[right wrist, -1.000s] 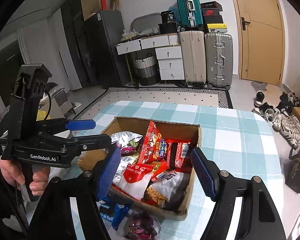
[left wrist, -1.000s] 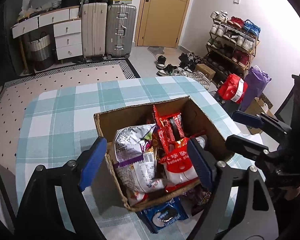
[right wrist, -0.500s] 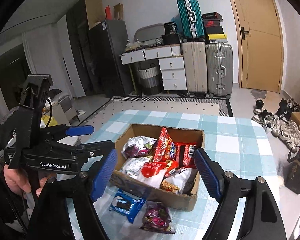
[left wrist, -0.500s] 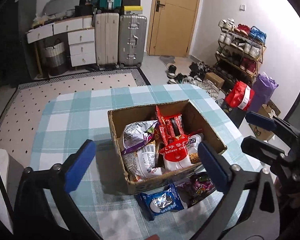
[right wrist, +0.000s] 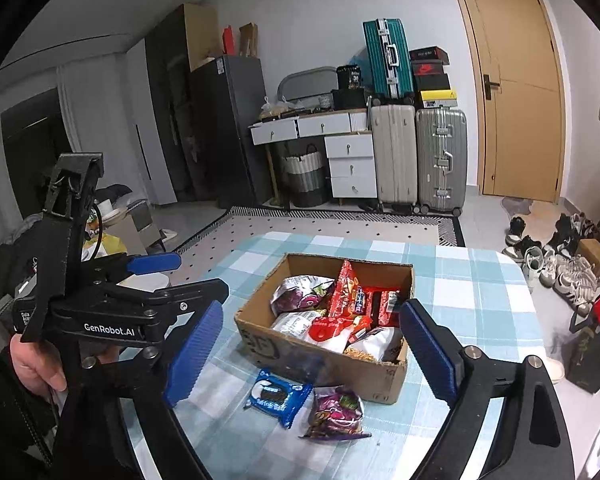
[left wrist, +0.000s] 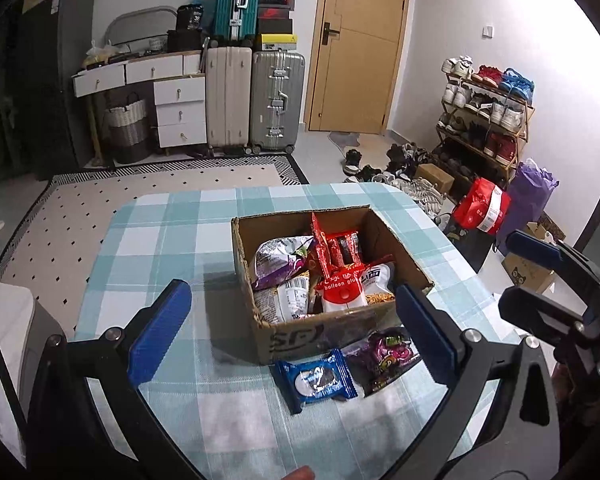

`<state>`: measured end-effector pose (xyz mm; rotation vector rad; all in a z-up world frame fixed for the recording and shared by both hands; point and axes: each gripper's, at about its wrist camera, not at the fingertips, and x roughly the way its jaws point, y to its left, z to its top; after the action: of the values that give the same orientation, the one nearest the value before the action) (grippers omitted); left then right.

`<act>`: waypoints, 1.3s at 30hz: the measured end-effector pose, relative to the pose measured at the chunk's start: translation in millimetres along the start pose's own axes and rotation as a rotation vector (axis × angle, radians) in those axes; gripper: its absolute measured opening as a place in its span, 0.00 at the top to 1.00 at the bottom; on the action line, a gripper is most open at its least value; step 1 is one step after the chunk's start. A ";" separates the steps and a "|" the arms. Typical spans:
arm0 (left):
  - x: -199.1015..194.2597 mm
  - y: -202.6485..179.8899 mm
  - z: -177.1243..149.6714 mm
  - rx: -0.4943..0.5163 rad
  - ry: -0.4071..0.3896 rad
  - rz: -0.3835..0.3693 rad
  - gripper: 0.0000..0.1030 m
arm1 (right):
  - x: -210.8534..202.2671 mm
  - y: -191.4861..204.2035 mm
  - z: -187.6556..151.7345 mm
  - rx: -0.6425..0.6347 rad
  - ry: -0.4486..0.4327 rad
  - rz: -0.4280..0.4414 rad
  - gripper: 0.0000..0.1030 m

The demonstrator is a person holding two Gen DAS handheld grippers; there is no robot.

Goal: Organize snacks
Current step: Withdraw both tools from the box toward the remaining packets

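Observation:
An open cardboard box [left wrist: 296,332] [right wrist: 300,354] stands on the checked table, full of snack bags in red, white and purple. A blue cookie packet [left wrist: 315,380] [right wrist: 278,393] and a purple candy bag [left wrist: 384,354] [right wrist: 337,414] lie on the cloth in front of the box. My left gripper [left wrist: 294,332] is open and empty, raised above the table short of the box. My right gripper [right wrist: 312,346] is open and empty, also raised and back from the box. Each gripper shows at the edge of the other's view.
The table with the teal checked cloth [left wrist: 160,240] [right wrist: 480,292] ends just right of the box. On the floor beyond are a patterned rug [left wrist: 140,184], suitcases [left wrist: 276,100], drawers, a shoe rack [left wrist: 484,120] and bags.
Both grippers have pulled back and up from the box. The cookie packet and candy bag in front of it have come fully into view.

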<state>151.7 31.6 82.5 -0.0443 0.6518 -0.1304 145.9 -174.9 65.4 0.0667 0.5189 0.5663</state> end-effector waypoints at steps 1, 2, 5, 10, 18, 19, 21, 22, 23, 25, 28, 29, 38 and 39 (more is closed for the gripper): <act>-4.6 -0.6 -3.0 -0.004 -0.005 0.004 0.01 | -3.3 1.8 -1.6 -0.001 -0.004 0.000 0.10; -7.7 -0.8 -5.2 -0.006 -0.009 0.008 0.01 | -6.6 4.3 -3.7 -0.003 -0.007 -0.001 0.10; -18.4 -1.5 -14.4 -0.021 -0.022 0.018 0.01 | -15.1 8.6 -10.1 -0.003 -0.016 -0.009 0.07; -30.4 -2.2 -34.1 -0.031 -0.035 0.041 0.01 | -25.2 8.8 -25.2 0.020 -0.015 -0.008 0.06; -31.0 0.8 -70.8 -0.048 -0.028 0.077 0.01 | -36.2 8.9 -54.6 0.036 -0.007 -0.027 0.03; -30.2 1.5 -74.5 -0.054 -0.023 0.076 0.01 | -36.4 9.4 -58.4 0.034 -0.003 -0.030 0.02; -26.2 3.1 -81.9 -0.069 -0.012 0.072 0.01 | -36.3 10.2 -65.9 0.031 0.005 -0.028 0.02; -24.4 3.9 -86.5 -0.074 -0.006 0.072 0.01 | -35.9 11.5 -68.5 0.030 0.009 -0.029 0.02; -21.8 4.8 -90.4 -0.076 -0.001 0.073 0.01 | -35.4 13.3 -73.2 0.027 0.015 -0.032 0.02; -17.3 6.0 -99.6 -0.080 0.007 0.077 0.01 | -33.8 15.3 -78.7 0.026 0.024 -0.033 0.02; -7.1 7.1 -111.0 -0.090 0.025 0.069 0.01 | -28.1 16.5 -89.9 0.034 0.046 -0.028 0.02; -3.8 7.1 -113.8 -0.091 0.032 0.063 0.01 | -26.3 16.4 -93.7 0.039 0.051 -0.027 0.02; 24.2 8.7 -135.5 -0.100 0.066 0.042 0.01 | 1.2 6.3 -115.8 0.087 0.101 0.007 0.02; 28.1 9.5 -137.2 -0.101 0.070 0.042 0.01 | 4.3 5.2 -117.0 0.090 0.105 0.010 0.02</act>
<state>91.5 37.2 -44.1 -0.1238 0.7284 -0.0586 89.4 -177.5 -37.2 0.1260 0.6468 0.5580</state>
